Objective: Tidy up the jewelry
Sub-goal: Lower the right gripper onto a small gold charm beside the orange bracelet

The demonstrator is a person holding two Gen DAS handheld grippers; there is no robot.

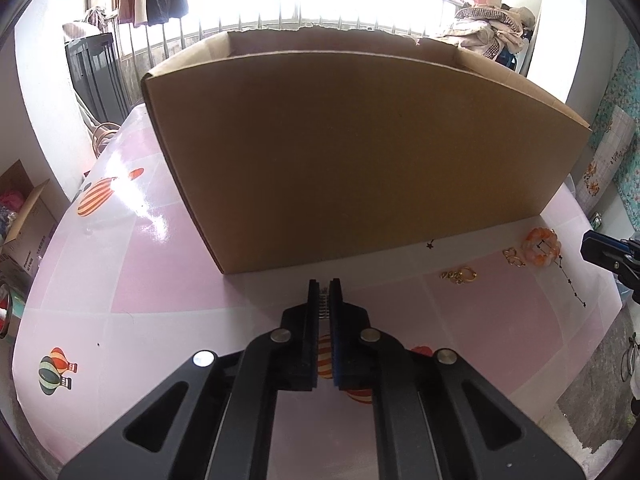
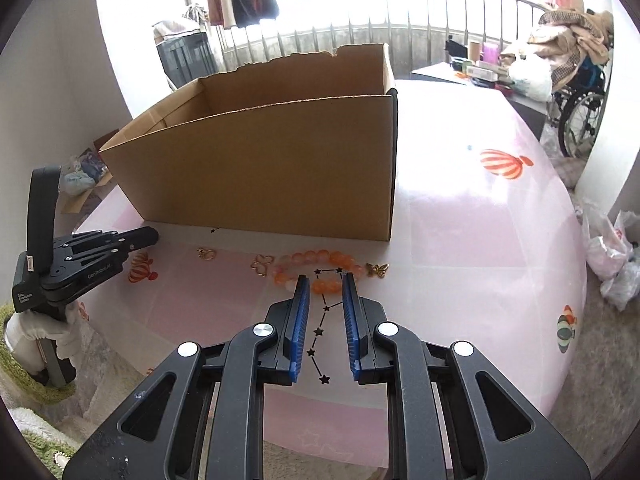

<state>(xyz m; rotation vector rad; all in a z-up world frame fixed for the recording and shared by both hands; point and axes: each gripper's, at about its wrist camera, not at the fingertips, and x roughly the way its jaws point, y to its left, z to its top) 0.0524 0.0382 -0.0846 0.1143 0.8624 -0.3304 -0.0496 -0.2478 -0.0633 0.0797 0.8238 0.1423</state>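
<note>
My left gripper (image 1: pixel 325 292) is shut on a small silver ridged piece (image 1: pixel 325 301) that shows between its fingertips, just in front of the cardboard box (image 1: pixel 360 152). To its right on the pink table lie a gold ring charm (image 1: pixel 460 276), a gold butterfly outline (image 1: pixel 513 257) and an orange bead bracelet (image 1: pixel 541 247). My right gripper (image 2: pixel 325 278) stands open over the bracelet (image 2: pixel 340 259). The bracelet's near beads sit between the blue pads (image 2: pixel 303 292), which do not press on them. A solid gold butterfly (image 2: pixel 378 270) lies just to the right. The left gripper (image 2: pixel 152 236) shows at the left.
The open-topped box (image 2: pixel 260 168) fills the middle of the table (image 2: pixel 480 240), and the jewelry lies in the strip before it. The table edge curves close on the right. Plastic bags (image 2: pixel 612 256) lie on the floor and a wheelchair (image 2: pixel 580 108) stands beyond.
</note>
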